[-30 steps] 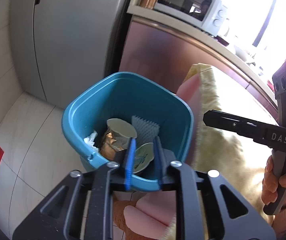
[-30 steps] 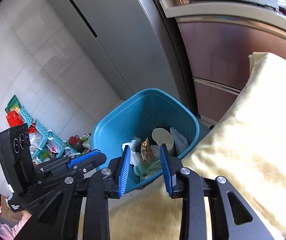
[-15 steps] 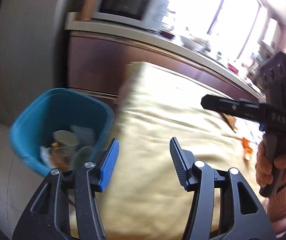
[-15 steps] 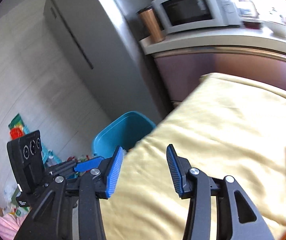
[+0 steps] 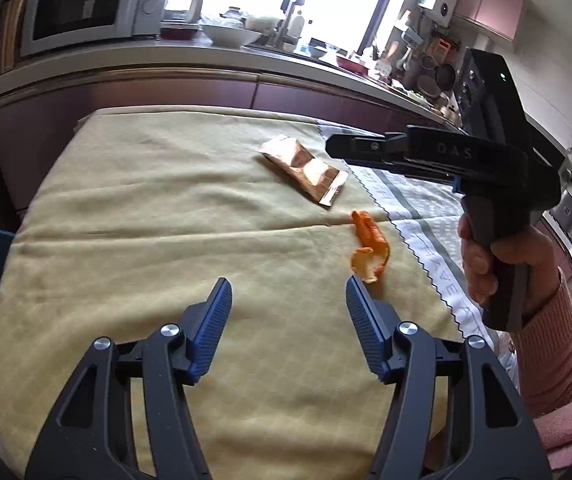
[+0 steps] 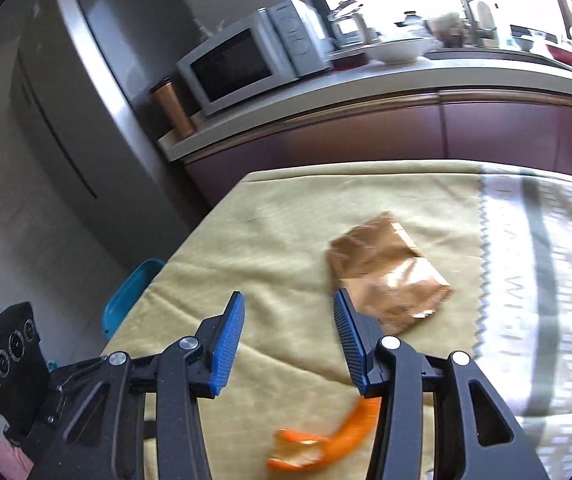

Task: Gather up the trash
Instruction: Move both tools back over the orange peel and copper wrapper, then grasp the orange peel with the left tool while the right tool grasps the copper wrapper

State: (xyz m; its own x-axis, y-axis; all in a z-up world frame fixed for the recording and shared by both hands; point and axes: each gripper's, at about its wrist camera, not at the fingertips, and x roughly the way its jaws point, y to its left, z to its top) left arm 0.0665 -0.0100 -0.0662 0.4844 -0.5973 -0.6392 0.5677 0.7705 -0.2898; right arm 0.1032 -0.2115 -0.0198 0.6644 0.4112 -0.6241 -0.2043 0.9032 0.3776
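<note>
Trash lies on the yellow cloth [image 5: 146, 220] covering the surface: a shiny wrapper [image 5: 304, 168] and, nearer, an orange peel [image 5: 370, 252]. Left tool [image 5: 288, 312] has just been opening, nothing between its jaws. Right tool [image 6: 288, 328] stands apart, empty, beside the wrapper.

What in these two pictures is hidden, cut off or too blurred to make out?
- Blue trash bin: the yellow tablecloth covers most of it in the right wrist view; the left wrist view shows only an edge, so its contents are unseen.
- Orange peel: blurred and partly behind the right gripper in the right wrist view.
- Copper wrapper: any print is unreadable in both views.
- Countertop items: too small and washed out by window glare.
</note>
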